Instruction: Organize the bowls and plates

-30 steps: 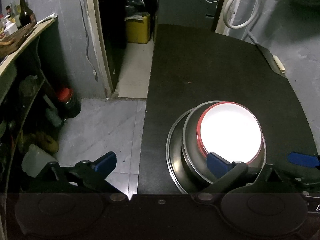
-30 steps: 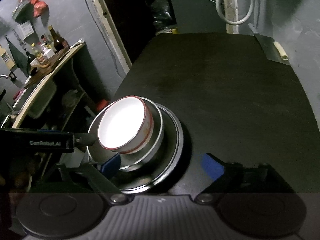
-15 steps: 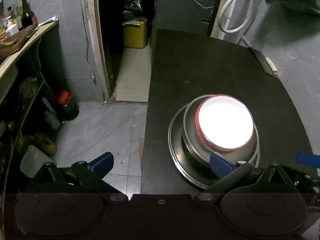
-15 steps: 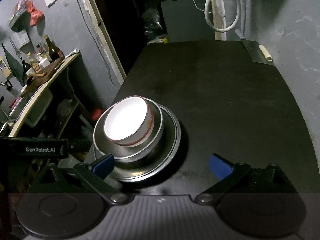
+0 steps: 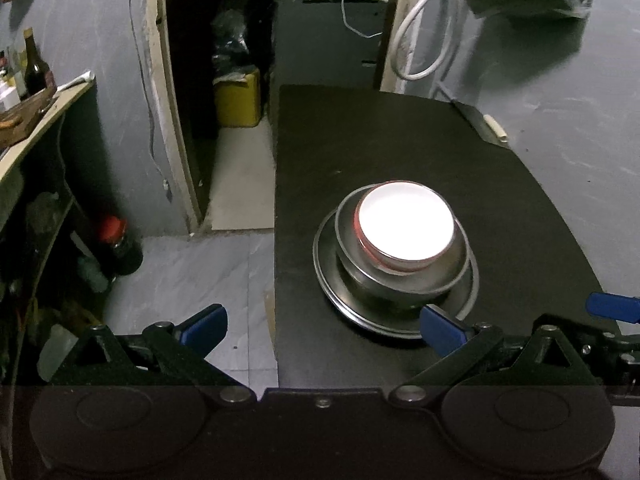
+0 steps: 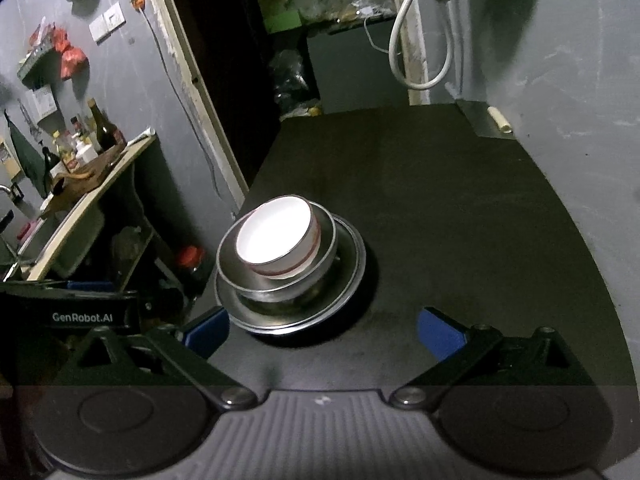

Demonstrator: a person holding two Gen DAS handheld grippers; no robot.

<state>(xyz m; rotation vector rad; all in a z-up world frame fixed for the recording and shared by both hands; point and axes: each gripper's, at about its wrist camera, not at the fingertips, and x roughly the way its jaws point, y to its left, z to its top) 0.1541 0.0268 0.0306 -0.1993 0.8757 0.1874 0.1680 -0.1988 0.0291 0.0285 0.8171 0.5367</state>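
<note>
A white bowl with a red band [image 5: 406, 224] sits inside a steel bowl [image 5: 404, 280], which rests on a steel plate [image 5: 332, 280] near the left edge of the black table [image 5: 400, 140]. The stack also shows in the right wrist view: white bowl [image 6: 276, 236], steel bowl [image 6: 280, 292], steel plate [image 6: 352, 280]. My left gripper [image 5: 322, 326] is open and empty, just short of the stack. My right gripper [image 6: 322, 328] is open and empty, close in front of the stack. The right gripper's blue fingertip [image 5: 612, 307] shows at the left wrist view's right edge.
The table's left edge drops to a tiled floor [image 5: 180, 272]. A shelf with bottles [image 6: 88, 148] stands to the left. A red-capped jar [image 5: 118, 240] sits on the floor. A small white roll [image 5: 496, 126] lies at the table's far right corner by the wall.
Both grippers have pulled back and up from the stack, so it looks smaller and farther away. The stack has not moved. Both stay open.
</note>
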